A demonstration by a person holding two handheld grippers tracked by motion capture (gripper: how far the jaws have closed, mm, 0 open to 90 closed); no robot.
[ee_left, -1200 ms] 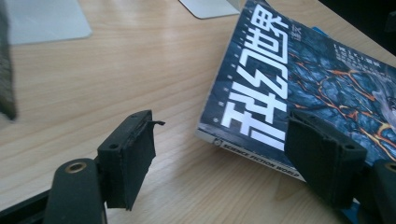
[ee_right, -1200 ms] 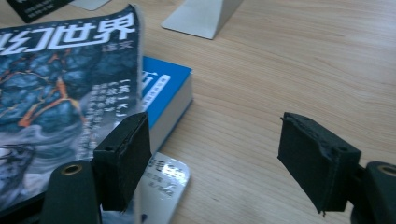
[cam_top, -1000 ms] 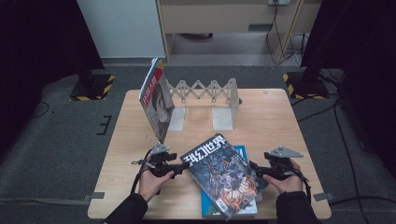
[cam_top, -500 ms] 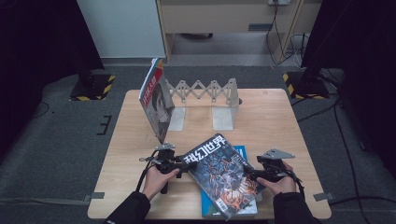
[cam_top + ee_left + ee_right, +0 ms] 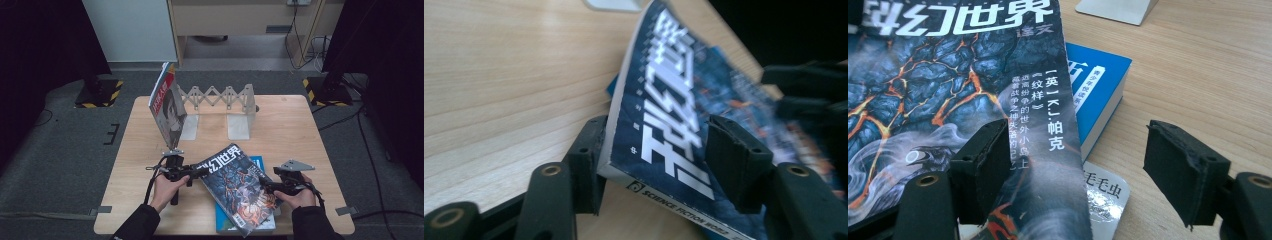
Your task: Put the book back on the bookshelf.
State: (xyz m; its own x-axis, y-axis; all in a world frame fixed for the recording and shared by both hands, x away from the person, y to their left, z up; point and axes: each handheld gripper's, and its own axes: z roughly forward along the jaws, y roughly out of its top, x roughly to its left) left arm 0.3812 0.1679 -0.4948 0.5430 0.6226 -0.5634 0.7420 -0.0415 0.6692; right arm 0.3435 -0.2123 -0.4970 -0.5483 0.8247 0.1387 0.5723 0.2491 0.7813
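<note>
Left tongs [image 5: 659,165] closing around "SCIENCE FICTION WORLD" magazine [image 5: 664,125], perhaps not gripping; right tongs [image 5: 1083,175] wide.

A lab-like recording room: dark curtains [image 5: 45,60], hazard-striped stand bases [image 5: 99,94].

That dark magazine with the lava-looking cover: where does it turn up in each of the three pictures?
High view: the dark magazine lies low at centre, between both hands.
Left gripper view: its spine corner sits centre, between the jaws.
Right gripper view: its cover takes up the left half, edge beside the left jaw.
Shared landmark: the blue book beneath it.
</note>
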